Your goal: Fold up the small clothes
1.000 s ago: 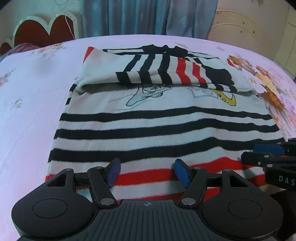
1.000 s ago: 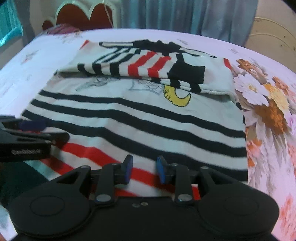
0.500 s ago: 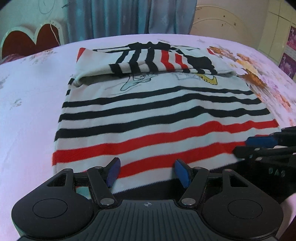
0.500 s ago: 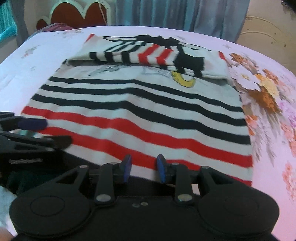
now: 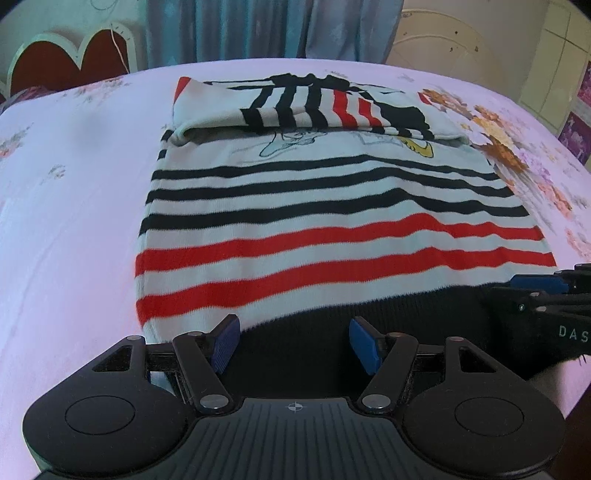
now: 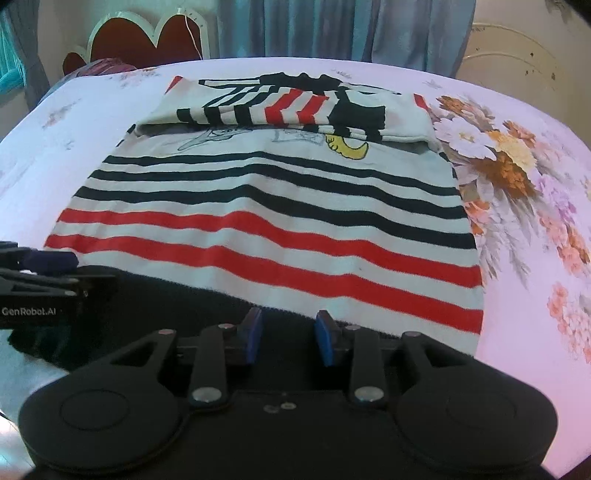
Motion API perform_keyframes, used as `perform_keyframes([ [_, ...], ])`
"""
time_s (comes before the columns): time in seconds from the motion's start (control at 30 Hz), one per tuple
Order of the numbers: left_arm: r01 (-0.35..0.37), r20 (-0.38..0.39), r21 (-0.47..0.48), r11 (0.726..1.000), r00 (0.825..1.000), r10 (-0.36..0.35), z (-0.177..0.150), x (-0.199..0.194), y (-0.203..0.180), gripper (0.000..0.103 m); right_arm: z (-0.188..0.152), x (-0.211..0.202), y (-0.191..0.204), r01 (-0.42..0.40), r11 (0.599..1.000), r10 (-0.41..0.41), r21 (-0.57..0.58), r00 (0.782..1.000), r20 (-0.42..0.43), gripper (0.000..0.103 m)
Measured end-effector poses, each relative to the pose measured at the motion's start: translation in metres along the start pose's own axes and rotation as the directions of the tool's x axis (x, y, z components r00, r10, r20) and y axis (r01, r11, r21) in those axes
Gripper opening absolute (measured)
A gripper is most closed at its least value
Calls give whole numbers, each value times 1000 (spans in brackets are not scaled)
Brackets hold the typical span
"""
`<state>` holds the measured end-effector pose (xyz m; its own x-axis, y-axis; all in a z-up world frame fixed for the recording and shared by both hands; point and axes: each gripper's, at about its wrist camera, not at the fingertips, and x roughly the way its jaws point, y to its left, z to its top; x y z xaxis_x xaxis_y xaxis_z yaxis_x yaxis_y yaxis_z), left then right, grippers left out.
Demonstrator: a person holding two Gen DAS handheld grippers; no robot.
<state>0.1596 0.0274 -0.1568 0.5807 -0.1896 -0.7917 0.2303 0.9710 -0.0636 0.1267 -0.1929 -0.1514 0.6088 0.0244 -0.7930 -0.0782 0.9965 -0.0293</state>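
- Pale pink bed sheet, smooth and matte, covers the bed; a printed floral cluster in orange, white and mauve lies along its right side.
- Background: blue pleated curtain and a scalloped headboard, red padded panel in a white frame.
- Striped sweater lies flat in the middle of the bed. Knit is soft and slightly fuzzy, off-white with black bands in the middle and red bands nearer the cameras; a black ribbed hem forms the near edge.
- Striped sleeves are folded across the far part of the garment, partly covering a line-drawn cartoon print with a yellow patch.
- Left claw: black hard-plastic arms with ribbed blue pads, jaws wide apart, over the hem near the garment's left corner; nothing is clamped.
- Right claw: same build, jaws narrower and have just been opening, over the hem toward the right corner; hem cloth shows in the gap, with the pads not pressing on it.
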Motion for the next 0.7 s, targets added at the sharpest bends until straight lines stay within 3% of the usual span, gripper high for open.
perform_keyframes([
  [0.17, -7, 2, 2, 1000, 1000, 7, -12, -4, -3, 76, -11, 1, 4, 24, 999, -25, -23, 1000, -16, 36],
  [0.3, -8, -1, 5, 1000, 1000, 8, -14, -7, -4, 78, -11, -7, 1, 21, 1000, -21, 1, 1000, -7, 44],
  [0.7, -16, -4, -57, 998, 1000, 16, -14, -14, 12, 79, -15, -15, -21, 75, 996, -75, 44, 997, -13, 51],
])
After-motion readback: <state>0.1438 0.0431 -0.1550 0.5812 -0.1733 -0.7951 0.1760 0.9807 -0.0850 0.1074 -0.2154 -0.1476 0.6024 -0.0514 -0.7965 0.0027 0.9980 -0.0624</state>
